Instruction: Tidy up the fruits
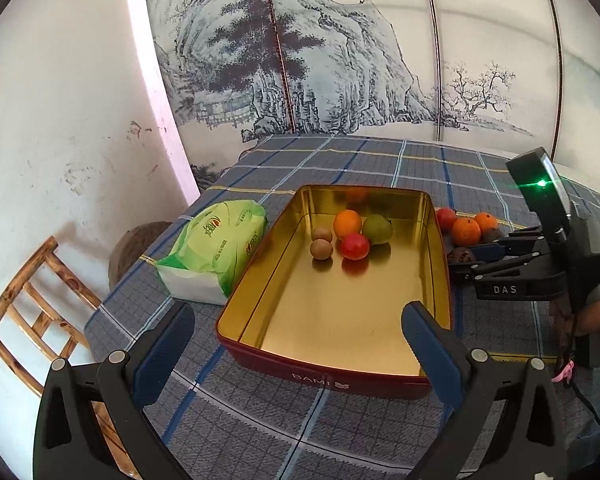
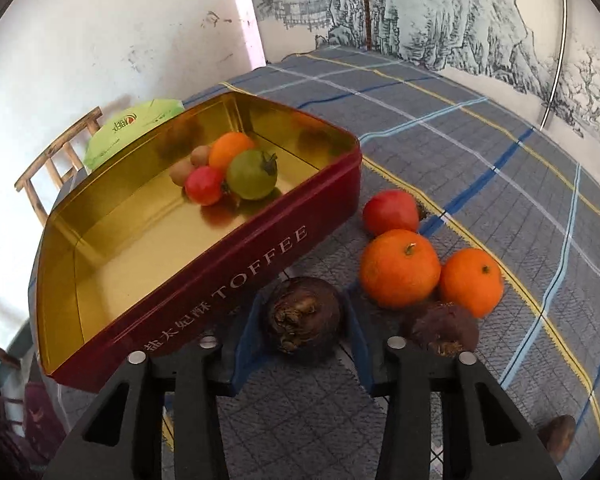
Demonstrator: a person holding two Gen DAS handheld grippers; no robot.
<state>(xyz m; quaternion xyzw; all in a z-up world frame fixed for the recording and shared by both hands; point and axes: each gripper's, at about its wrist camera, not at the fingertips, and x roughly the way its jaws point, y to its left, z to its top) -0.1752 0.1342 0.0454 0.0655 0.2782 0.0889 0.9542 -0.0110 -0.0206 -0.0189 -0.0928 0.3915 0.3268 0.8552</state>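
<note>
Our right gripper (image 2: 305, 322) has its fingers around a dark fruit (image 2: 304, 312), beside the tin (image 2: 236, 276). Our left gripper (image 1: 296, 344), fingers apart, hovers with the tin (image 1: 340, 376) just ahead.

tin (image 1: 440, 248): glossy gold metal | tablecloth (image 1: 340, 160): woven plaid cloth | chair (image 1: 32, 304): wood | tissue pack (image 1: 216, 248): shiny plastic

Dark-red rectangular metal tin (image 2: 236, 276) with gold interior and pale lettering. Inside: orange citrus fruit (image 1: 347, 224), green round fruit (image 2: 252, 175), red round fruit (image 1: 355, 246), two tan-brown small fruits (image 1: 321, 249). Outside: two orange mandarins (image 2: 400, 268), dark-brown knobbly fruit (image 2: 305, 314). Grey plaid tablecloth (image 2: 460, 148) with blue, white, yellow lines. Blue-padded black gripper fingers (image 1: 164, 356).
</note>
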